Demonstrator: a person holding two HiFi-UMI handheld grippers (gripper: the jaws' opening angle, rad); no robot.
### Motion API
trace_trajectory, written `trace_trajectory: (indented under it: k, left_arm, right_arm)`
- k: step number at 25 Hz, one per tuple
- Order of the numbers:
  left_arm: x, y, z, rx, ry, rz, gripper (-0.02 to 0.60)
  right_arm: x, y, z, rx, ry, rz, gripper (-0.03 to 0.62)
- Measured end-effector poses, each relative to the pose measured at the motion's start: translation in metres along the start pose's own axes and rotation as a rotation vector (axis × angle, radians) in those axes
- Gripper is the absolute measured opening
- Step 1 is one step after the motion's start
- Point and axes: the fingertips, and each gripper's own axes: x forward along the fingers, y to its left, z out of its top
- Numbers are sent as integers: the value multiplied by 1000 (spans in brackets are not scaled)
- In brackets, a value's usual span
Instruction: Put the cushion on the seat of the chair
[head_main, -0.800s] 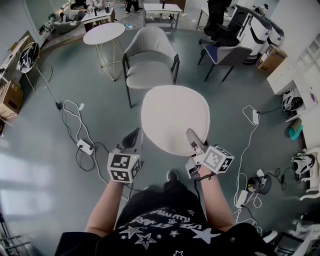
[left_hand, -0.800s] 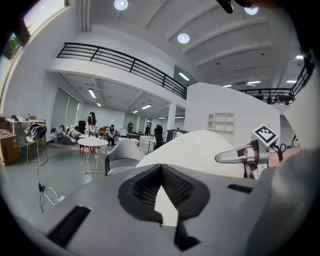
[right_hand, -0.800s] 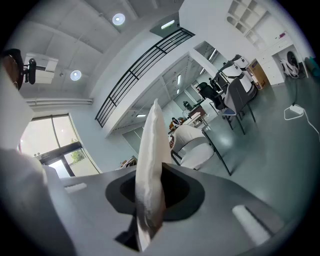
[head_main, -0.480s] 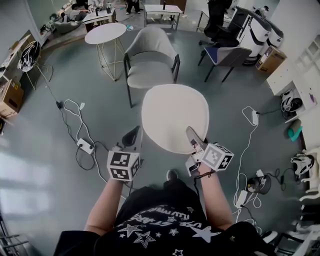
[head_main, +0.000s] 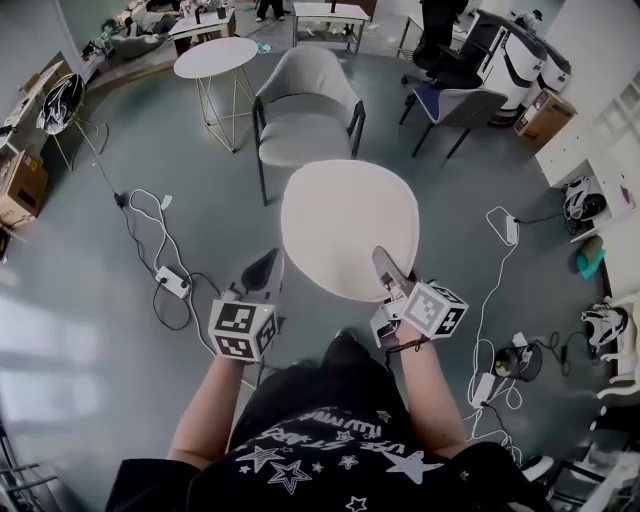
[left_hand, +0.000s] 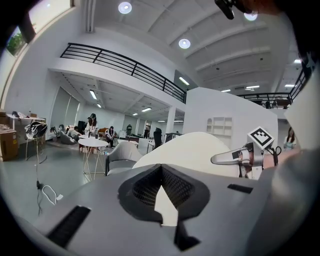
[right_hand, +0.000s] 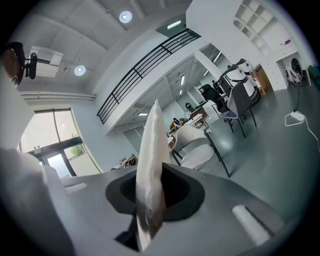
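Note:
A white oval cushion (head_main: 350, 225) hangs flat in front of me above the grey floor. My left gripper (head_main: 265, 272) is shut on its near left edge, and a white sliver of the cushion (left_hand: 163, 202) shows pinched between the dark jaws. My right gripper (head_main: 385, 268) is shut on the near right edge, where the cushion (right_hand: 152, 165) stands edge-on between the jaws. Beyond the cushion's far edge stands the grey armchair (head_main: 305, 100), with its seat (head_main: 303, 142) bare. The right gripper (left_hand: 235, 157) also shows in the left gripper view.
A round white table (head_main: 215, 58) stands left of the armchair, and a blue-seated chair (head_main: 455, 105) to its right. Cables and a power strip (head_main: 172, 282) lie on the floor at left, more cables (head_main: 500, 300) at right. Cardboard boxes (head_main: 20, 190) sit at the left edge.
The whole scene has slid slightly up the head view. Both grippers keep their hold on the cushion, which stays just short of the armchair.

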Motion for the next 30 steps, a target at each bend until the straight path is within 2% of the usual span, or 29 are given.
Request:
trace_trajectory:
  k: [9,20,26,30]
  left_arm:
    - [12,5,-25,-12,47,-20,8]
    - [52,49,-31,-46,98,65,9]
    - [96,77,-29,-68,126,126,9]
    - [136,88,-16,-52,136,143,8]
  right_arm:
    - [1,-23,-15,5,32,-38,55]
    - [71,-50,-14,79,113,-9,54]
    - [117,-89,10,134,135,-23,54]
    - [148,-115,40,148,132,-19,54]
